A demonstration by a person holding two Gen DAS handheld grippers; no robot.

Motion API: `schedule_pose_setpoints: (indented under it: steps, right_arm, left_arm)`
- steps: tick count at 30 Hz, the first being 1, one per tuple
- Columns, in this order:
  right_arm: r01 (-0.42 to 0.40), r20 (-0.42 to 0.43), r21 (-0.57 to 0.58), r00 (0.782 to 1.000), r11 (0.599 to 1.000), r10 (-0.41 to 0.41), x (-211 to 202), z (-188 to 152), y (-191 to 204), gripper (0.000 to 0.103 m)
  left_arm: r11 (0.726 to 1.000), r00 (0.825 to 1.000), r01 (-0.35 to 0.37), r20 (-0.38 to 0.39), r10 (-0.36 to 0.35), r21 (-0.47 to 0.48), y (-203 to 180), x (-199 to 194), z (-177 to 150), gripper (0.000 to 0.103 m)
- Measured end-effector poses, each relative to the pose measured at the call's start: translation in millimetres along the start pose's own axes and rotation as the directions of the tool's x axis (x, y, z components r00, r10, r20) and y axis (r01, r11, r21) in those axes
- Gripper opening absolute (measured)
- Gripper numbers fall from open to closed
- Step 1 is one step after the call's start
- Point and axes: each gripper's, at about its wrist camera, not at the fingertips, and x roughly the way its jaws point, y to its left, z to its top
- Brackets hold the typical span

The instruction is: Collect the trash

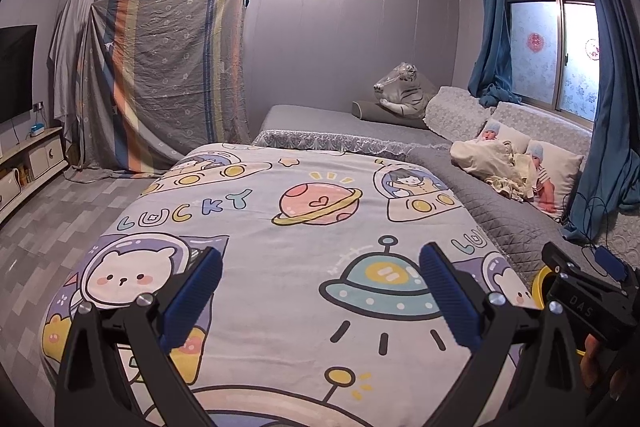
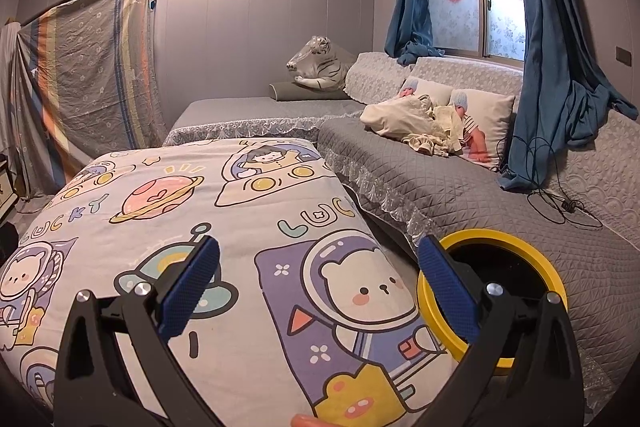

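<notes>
Grey panelled walls and a curtained window frame the room. No loose trash can be made out; only a round yellow-rimmed bin [image 2: 554, 279] with a dark inside is seen, wedged between the cartoon-print quilt [image 2: 248, 203] and the grey quilted sofa [image 2: 460, 183], its near edge hidden behind a blue ribbed pad. The right gripper [image 2: 318, 281] and left gripper [image 1: 320, 283] are both held over the quilt, jaws spread wide and empty. In the left view the bin [image 1: 541, 285] is mostly hidden.

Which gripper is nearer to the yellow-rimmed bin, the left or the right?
Right. The right gripper hovers beside the yellow-rimmed bin; the left gripper is farther away, over the cartoon blanket.
</notes>
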Motion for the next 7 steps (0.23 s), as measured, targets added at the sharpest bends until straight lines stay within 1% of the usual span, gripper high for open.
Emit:
schedule_pose_setpoints:
  steps: [7]
  right_arm:
    - [0.001,-0.007,0.006,1.000,1.000,-0.001,1.6,-1.0,-0.7,0.095]
  left_arm:
    - [1.000,1.000,0.009,-0.010,-0.009,0.003,-0.9,1.1,-0.8,0.095]
